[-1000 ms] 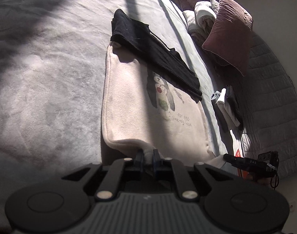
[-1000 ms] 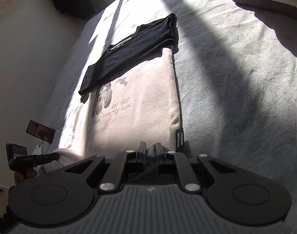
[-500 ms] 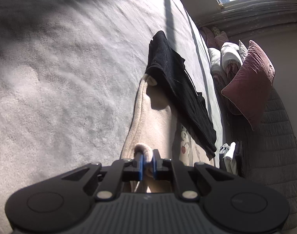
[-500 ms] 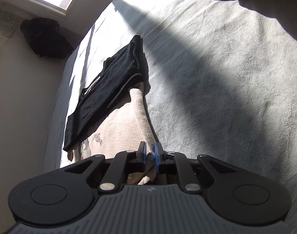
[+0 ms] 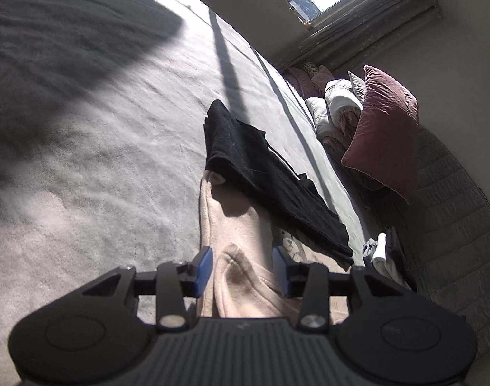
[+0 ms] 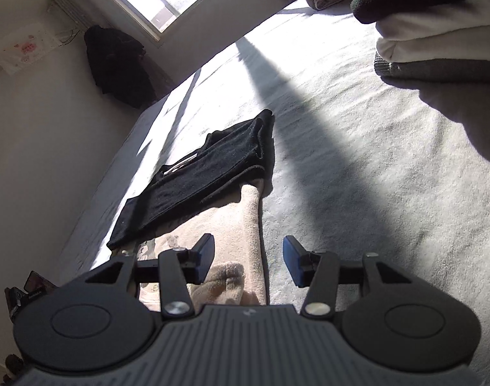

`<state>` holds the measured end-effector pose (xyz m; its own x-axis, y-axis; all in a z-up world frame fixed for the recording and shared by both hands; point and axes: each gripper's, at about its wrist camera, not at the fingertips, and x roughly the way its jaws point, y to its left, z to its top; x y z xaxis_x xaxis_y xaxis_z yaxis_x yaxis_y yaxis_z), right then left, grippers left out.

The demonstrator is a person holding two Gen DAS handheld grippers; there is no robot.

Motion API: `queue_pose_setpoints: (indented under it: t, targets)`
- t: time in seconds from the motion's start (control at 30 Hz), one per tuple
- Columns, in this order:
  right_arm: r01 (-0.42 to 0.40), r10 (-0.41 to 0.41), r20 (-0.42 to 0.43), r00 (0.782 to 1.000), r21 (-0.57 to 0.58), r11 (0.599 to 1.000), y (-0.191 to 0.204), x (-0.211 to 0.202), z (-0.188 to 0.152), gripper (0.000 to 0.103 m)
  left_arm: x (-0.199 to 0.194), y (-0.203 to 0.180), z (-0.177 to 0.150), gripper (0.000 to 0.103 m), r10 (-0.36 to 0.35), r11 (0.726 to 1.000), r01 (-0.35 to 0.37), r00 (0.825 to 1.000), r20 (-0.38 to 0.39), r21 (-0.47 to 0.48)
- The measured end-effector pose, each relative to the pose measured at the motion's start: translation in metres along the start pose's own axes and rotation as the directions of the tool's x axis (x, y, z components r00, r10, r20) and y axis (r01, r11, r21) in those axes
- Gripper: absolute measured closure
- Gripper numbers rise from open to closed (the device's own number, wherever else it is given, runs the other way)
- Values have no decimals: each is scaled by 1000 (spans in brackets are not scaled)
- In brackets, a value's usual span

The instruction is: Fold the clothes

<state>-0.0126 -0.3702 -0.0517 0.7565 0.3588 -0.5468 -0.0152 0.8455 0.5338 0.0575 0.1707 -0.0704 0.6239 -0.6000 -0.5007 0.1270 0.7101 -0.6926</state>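
On the bed (image 5: 84,167), both grippers' jaws have just been opening, the left gripper (image 5: 241,267) and right gripper (image 6: 248,257) letting go of the cream top (image 5: 238,225), whose folded-over hem now lies loose between the parted fingers, near the black garment (image 5: 264,173) — fold apparently laid.

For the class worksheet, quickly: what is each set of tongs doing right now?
Left tongs: just opened, cream top loose between the jaws.
Right tongs: just opened, same top's edge loose between the jaws.
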Motion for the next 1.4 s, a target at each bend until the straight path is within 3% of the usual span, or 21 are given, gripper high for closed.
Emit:
queue_pose_setpoints:
  t: [0.07, 0.2, 0.43, 0.6, 0.73, 0.8, 0.97, 1.13, 1.23, 1.4]
  targets:
    - [15, -15, 2, 1000, -93, 996, 7, -3, -3, 51, 4, -9, -2, 62, 23, 997, -23, 1000, -6, 76]
    - [-2, 2, 1, 1000, -154, 988, 11, -6, -8, 51, 12, -23, -11, 63, 83, 971, -79, 997, -7, 227]
    - [25, -42, -70, 997, -221, 975, 21, 16, -20, 52, 22, -35, -21, 66, 150, 924, -147, 988, 17, 354]
    - [37, -63, -85, 994, -278, 960, 26, 26, -29, 77, 31, -41, -25, 70, 201, 888, -197, 979, 35, 416]
    - [65, -87, -56, 995, -317, 946, 30, 25, -33, 84, 37, -47, -31, 72, 249, 847, -245, 967, 55, 473]
    - [75, -92, -40, 995, -311, 947, 29, 23, -32, 86, 37, -47, -32, 72, 255, 841, -252, 965, 59, 479]
    - [100, -114, -34, 993, -288, 952, 26, 23, -30, 87, 37, -45, -29, 72, 254, 866, -248, 966, 45, 435]
    - [110, -127, -42, 991, -281, 953, 26, 27, -32, 87, 38, -45, -29, 72, 266, 873, -264, 963, 53, 411]
    - [112, -129, -43, 991, -271, 956, 25, 27, -33, 87, 39, -49, -32, 66, 267, 860, -268, 961, 65, 433]
    - [119, -133, -36, 990, -272, 955, 26, 28, -35, 87, 43, -52, -37, 69, 285, 842, -292, 955, 85, 453]
